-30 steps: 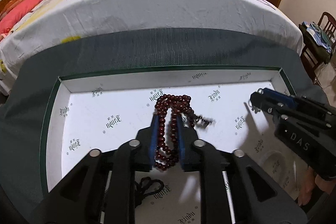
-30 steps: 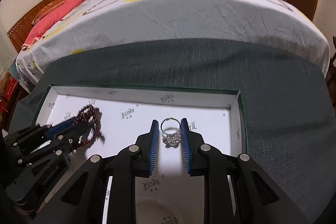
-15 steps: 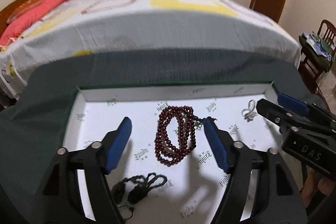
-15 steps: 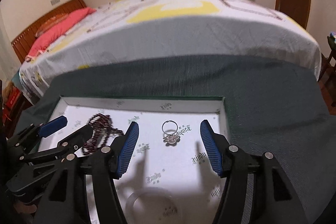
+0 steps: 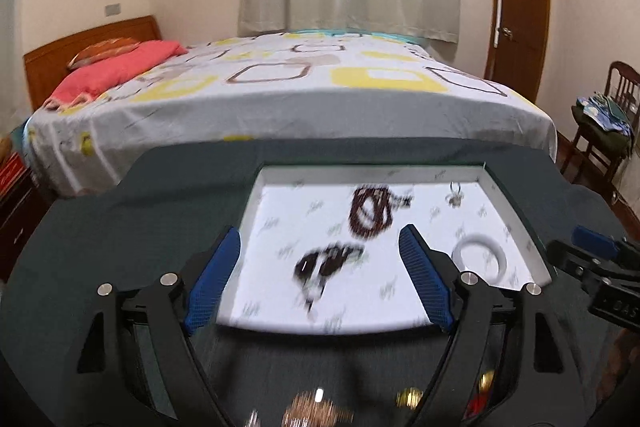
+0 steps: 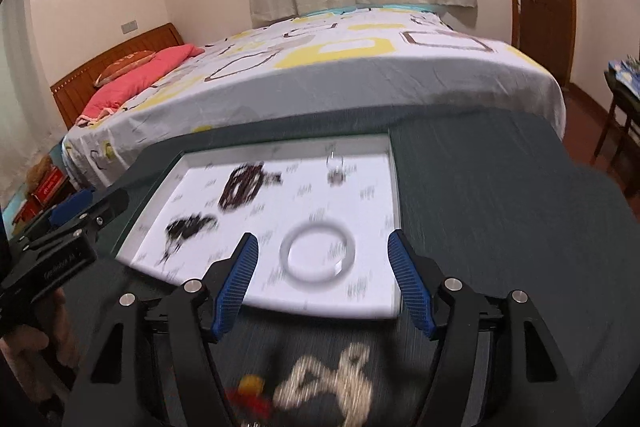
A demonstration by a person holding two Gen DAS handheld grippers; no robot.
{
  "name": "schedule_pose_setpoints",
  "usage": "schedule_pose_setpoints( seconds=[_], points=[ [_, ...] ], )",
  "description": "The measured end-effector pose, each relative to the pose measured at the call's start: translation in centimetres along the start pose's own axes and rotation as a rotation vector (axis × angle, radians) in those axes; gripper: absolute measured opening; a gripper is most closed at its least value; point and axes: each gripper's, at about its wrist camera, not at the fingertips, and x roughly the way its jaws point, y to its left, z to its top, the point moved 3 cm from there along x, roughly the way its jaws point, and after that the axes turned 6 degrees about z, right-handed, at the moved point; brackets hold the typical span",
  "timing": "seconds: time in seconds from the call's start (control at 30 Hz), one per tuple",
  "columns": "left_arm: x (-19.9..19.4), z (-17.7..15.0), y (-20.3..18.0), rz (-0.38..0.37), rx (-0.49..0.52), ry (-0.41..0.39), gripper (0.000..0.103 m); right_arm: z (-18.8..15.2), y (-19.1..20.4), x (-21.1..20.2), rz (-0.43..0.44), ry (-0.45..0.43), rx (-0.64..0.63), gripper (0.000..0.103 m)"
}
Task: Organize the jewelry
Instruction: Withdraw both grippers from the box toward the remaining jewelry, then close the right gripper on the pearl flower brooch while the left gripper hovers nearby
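A white-lined tray [image 5: 516,215] [image 6: 394,187] lies on the dark green cloth. In it are a dark red bead bracelet [image 5: 370,213] [image 6: 242,185], a black cord piece [image 5: 326,263] [image 6: 188,225], a silver ring [image 5: 455,191] [image 6: 336,167] and a white bangle [image 5: 479,259] [image 6: 318,255]. My left gripper [image 5: 320,279] is open and empty, above the tray's near edge. My right gripper [image 6: 320,283] is open and empty, near the bangle. Blurred loose jewelry lies on the cloth in front of the tray, gold pieces [image 5: 316,413] and a pale beaded piece [image 6: 332,385].
A bed [image 5: 280,95] with a patterned sheet stands behind the table. A chair [image 5: 608,123] with clothes and a wooden door [image 5: 518,11] are at the right. Small red and yellow items [image 6: 250,393] lie on the cloth near me.
Both grippers opened, letting go of the bead bracelet and the ring in the tray, then pulled back and up toward the tray's near edge. The view is motion-blurred.
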Motion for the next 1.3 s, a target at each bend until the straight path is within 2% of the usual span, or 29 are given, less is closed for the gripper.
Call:
schedule_pose_setpoints(
  seconds=[0.27,0.43,0.53,0.8,1.0,1.3],
  points=[
    [-4.6,-4.4,2.2,0.034,-0.007,0.028,0.08,-6.0,2.0,-3.1,-0.006,0.041,-0.023,0.066],
    [-6.7,-7.4,3.4,0.068,0.016,0.055,0.08,-9.7,3.2,-3.5,0.01,0.095,-0.03,0.069],
    [-7.6,-9.1,4.2,0.084,-0.009,0.081,0.08,-11.0,3.6,-3.5,0.012,0.109,-0.033,0.069],
    [-8.4,-12.4,6.3,0.13,-0.065,0.143,0.08,-12.3,4.1,-2.4,-0.001,0.142,-0.059,0.069],
    [-7.9,-13.1,7.0,0.146,-0.068,0.17,0.08,-12.4,4.3,-0.9,-0.02,0.182,-0.075,0.069],
    [-7.2,-13.6,6.7,0.14,-0.065,0.194,0.08,-12.3,4.8,-0.3,-0.047,0.19,-0.122,0.069]
  ],
)
